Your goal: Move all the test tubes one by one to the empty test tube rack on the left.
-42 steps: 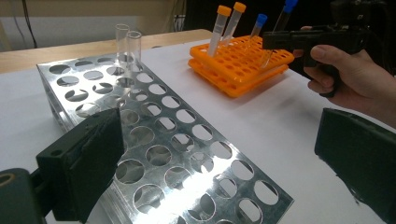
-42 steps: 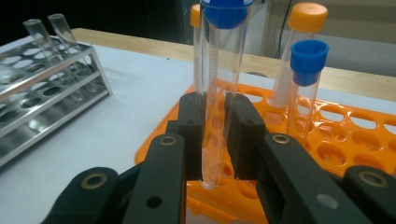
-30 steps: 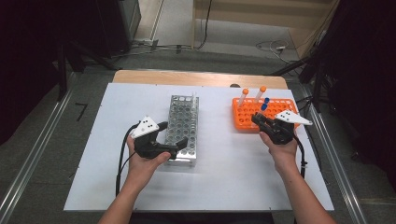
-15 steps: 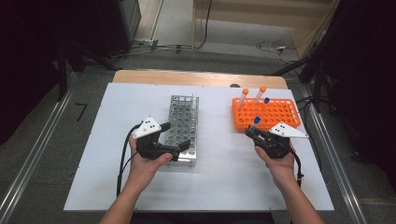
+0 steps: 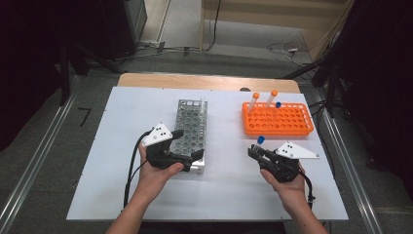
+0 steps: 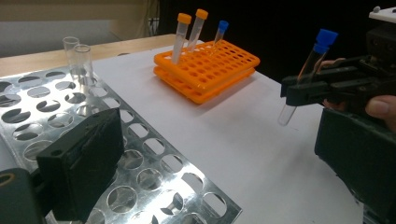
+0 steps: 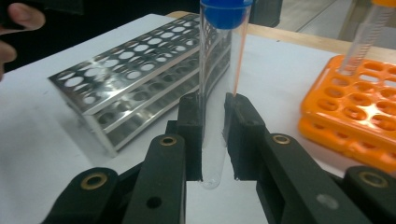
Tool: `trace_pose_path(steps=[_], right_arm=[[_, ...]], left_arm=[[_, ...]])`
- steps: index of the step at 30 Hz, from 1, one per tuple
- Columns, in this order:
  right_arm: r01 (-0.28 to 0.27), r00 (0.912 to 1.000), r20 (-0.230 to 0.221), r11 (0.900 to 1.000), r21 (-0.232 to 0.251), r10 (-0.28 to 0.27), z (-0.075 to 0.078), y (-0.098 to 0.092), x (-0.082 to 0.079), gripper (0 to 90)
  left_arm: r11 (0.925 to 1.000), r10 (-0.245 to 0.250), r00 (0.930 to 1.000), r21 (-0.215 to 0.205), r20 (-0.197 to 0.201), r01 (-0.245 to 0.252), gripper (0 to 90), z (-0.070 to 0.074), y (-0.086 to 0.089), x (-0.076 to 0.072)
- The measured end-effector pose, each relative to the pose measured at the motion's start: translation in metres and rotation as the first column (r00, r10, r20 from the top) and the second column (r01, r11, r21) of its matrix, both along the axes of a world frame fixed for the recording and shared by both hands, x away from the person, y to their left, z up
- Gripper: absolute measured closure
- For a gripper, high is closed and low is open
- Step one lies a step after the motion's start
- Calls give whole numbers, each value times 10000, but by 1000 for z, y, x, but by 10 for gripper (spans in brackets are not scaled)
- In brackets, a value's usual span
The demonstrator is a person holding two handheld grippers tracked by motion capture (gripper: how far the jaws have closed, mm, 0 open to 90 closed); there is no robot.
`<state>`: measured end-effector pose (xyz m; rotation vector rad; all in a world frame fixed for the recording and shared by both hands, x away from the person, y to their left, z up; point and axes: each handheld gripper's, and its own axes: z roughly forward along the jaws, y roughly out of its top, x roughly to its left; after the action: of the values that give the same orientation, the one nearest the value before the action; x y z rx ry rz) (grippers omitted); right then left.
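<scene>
My right gripper (image 5: 255,150) is shut on a clear tube with a blue cap (image 5: 261,140), held upright just above the white table between the two racks. Its pads clamp the tube (image 7: 215,93) low on its body, with the rounded bottom below them. The held tube (image 6: 303,79) also stands out in the left gripper view. My left gripper (image 5: 187,145) rests at the near end of the steel tube rack (image 5: 191,122), its jaws wide apart, one pad (image 6: 79,168) over the rack's top plate. The orange rack (image 5: 277,122) holds two orange-capped tubes (image 5: 253,101) and a blue-capped one (image 5: 277,105).
Two clear uncapped tubes (image 6: 77,56) stand at the far end of the steel rack (image 6: 140,154). The white table top (image 5: 229,185) has bare room between the racks and along its near edge. A wooden strip runs behind it, with cables on the floor beyond.
My right gripper has carried the blue-capped tube away from the orange rack, toward me and to the left, over the bare table. The left gripper has stayed at the steel rack.
</scene>
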<state>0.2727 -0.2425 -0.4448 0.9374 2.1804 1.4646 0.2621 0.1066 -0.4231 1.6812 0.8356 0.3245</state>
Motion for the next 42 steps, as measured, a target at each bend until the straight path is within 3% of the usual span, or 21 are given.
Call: trace_pose_path(steps=[7, 23, 32, 42], right_arm=[[-516, 9987, -26, 9983, -262, 516, -1, 11, -16, 746], [-1142, 9934, -214, 9878, -1056, 1126, -13, 39, -16, 746], [-1440, 9894, -56, 9778, -1526, 1448, -15, 55, -22, 746], [-1743, 9838, 103, 9678, -1815, 1791, -16, 66, -28, 746]], left_arm=[[9994, -331, 9994, -45, -55, 331, 16, 1, -7, -2], [9929, -1177, 9930, 132, -92, 1178, 68, -1, -32, -8], [9766, -2142, 9767, 162, -152, 2145, 334, -4, -51, -12], [9697, -2375, 9714, 563, -90, 2376, 531, -7, -66, -15]])
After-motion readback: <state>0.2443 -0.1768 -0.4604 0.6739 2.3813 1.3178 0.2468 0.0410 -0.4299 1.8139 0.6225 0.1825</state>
